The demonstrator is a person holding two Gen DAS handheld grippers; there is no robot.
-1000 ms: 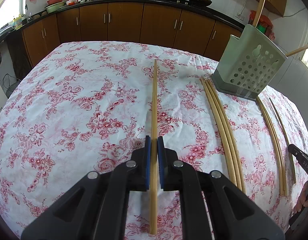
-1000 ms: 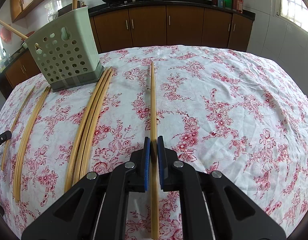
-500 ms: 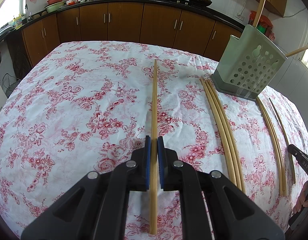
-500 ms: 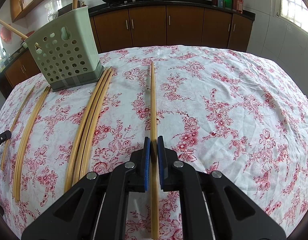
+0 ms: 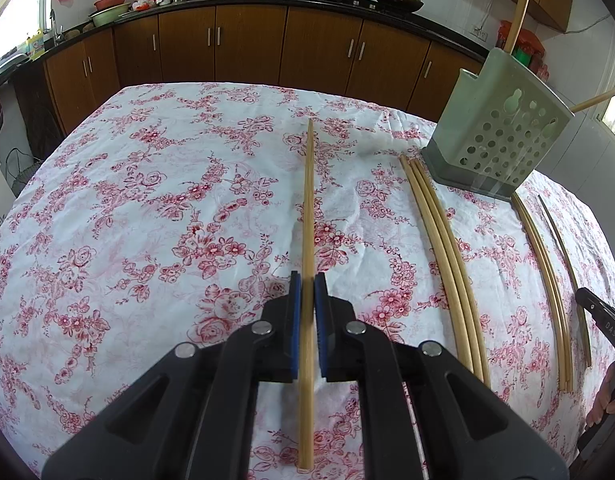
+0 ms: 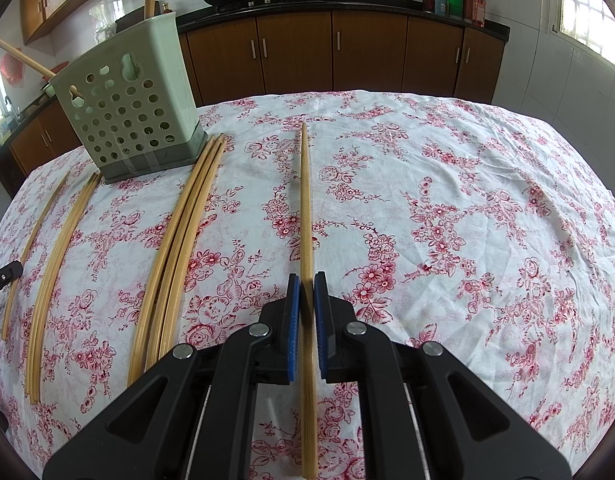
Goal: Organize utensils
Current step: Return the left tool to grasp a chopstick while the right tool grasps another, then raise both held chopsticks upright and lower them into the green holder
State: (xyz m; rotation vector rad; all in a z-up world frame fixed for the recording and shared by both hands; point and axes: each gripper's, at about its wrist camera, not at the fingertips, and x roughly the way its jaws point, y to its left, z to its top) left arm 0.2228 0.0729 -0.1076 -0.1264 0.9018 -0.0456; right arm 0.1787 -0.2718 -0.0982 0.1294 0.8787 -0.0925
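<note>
My left gripper (image 5: 307,286) is shut on a bamboo chopstick (image 5: 308,208) that points forward over the floral tablecloth (image 5: 147,208). My right gripper (image 6: 307,286) is shut on another bamboo chopstick (image 6: 305,200), also pointing forward. A pale green perforated utensil holder (image 5: 497,140) stands at the right in the left wrist view and at the left in the right wrist view (image 6: 131,112), with two chopsticks sticking out of it. Loose chopsticks (image 5: 447,256) lie on the cloth beside the holder; they also show in the right wrist view (image 6: 179,240).
More loose chopsticks (image 5: 547,280) lie beyond the holder, seen too in the right wrist view (image 6: 55,272). Brown kitchen cabinets (image 5: 247,48) and a dark counter run behind the table. The other gripper's tip (image 5: 603,320) shows at the right edge.
</note>
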